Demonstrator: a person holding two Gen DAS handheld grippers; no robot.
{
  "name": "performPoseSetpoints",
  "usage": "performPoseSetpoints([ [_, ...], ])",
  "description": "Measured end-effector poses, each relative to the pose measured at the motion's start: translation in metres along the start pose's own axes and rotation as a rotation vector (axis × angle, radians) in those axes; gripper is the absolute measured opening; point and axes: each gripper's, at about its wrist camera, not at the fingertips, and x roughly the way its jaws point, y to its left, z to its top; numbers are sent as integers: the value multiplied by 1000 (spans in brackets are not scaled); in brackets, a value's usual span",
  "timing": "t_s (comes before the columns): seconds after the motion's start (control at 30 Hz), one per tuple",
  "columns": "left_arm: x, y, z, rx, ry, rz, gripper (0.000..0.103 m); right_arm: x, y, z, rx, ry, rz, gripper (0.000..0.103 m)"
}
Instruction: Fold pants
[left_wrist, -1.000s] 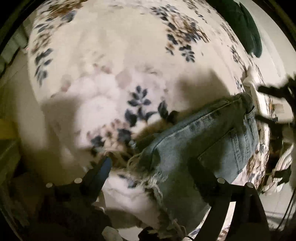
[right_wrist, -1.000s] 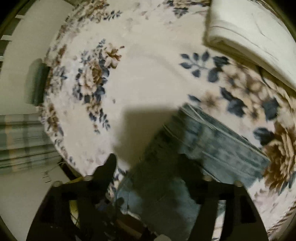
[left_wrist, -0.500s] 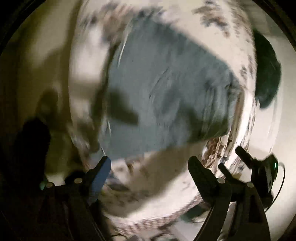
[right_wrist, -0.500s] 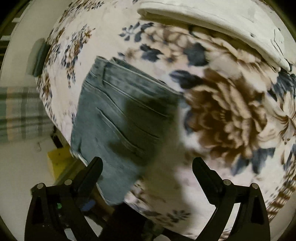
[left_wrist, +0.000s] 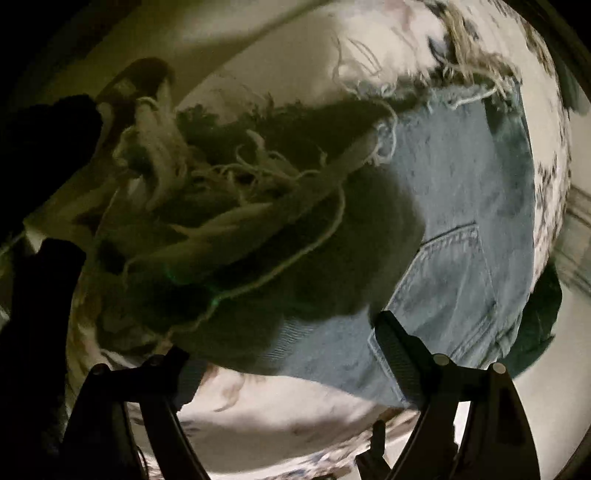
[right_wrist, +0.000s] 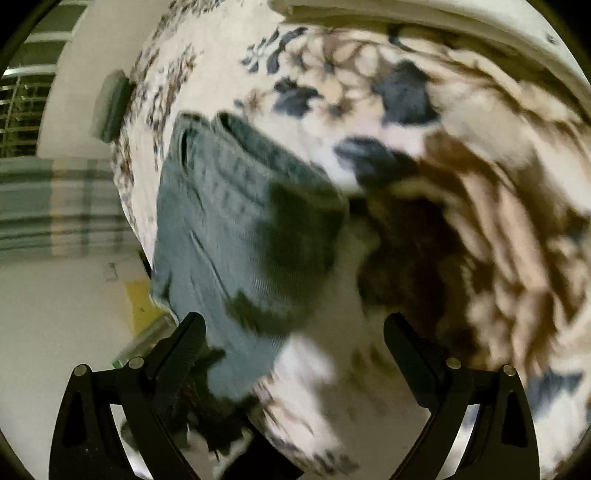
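Note:
Light blue denim shorts (left_wrist: 461, 229) with frayed hems lie folded on a floral bedspread (left_wrist: 280, 417). In the left wrist view they fill the middle and right, the frayed threads (left_wrist: 236, 184) close to the lens. My left gripper (left_wrist: 284, 362) is open and empty, just above the denim's near edge. In the right wrist view the shorts (right_wrist: 221, 221) lie left of centre. My right gripper (right_wrist: 295, 332) is open and empty, hovering over the shorts' lower corner and the bedspread (right_wrist: 461, 221).
A folded white blanket or pillow (right_wrist: 424, 18) lies at the far edge of the bed. A dark green object (right_wrist: 112, 107) sits beside the bed. The bed's edge drops to a pale floor (right_wrist: 55, 314) on the left, near a yellow object (right_wrist: 142, 299).
Both grippers have let go and swung away from the shorts, which now lie on the bed. The left view has turned so the frayed hem is near the lens.

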Motion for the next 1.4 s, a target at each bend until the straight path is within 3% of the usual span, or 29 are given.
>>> performPoseSetpoints([
  [0.1,-7,-12,-5,40,-69,35,48,9,-1,13,19,-39,43,95],
  [0.17,-11,-19,-8,88,-92,37,32,17,2,19,15,-44,55,70],
  [0.23,-17,-26,-7,128,-107,14,23,26,8,22,0,-51,30,65],
  [0.27,-21,-32,-5,148,-111,2,19,28,11,23,-6,-62,24,57],
  [0.37,-27,-33,1,177,-108,-67,19,27,10,20,8,-93,58,46],
  [0.43,-22,-18,5,177,-87,-105,23,24,4,18,25,-94,114,46],
  [0.53,-11,-5,13,112,-67,-219,41,29,-17,21,91,-29,199,52],
  [0.57,-13,-9,12,117,-70,-241,54,31,-24,22,109,-8,220,57],
  [0.6,-13,-14,12,138,-78,-244,61,34,-29,22,114,0,235,57],
  [0.67,-13,-20,10,167,-95,-214,62,38,-30,23,98,11,252,63],
  [0.77,-12,-16,5,154,-119,-202,62,45,-27,25,87,2,261,64],
  [0.83,-12,-14,0,148,-132,-181,43,45,-21,26,87,-30,257,59],
  [0.87,-15,-11,-4,147,-139,-165,22,46,-16,25,83,-41,244,54],
  [0.93,-18,-6,-4,157,-134,-173,21,42,-9,25,77,-66,235,43],
  [1.07,-36,-2,-12,202,-145,-184,19,31,2,20,77,-99,215,34],
  [1.4,-115,-64,-24,399,-187,-209,18,-24,37,0,145,-149,267,28],
])
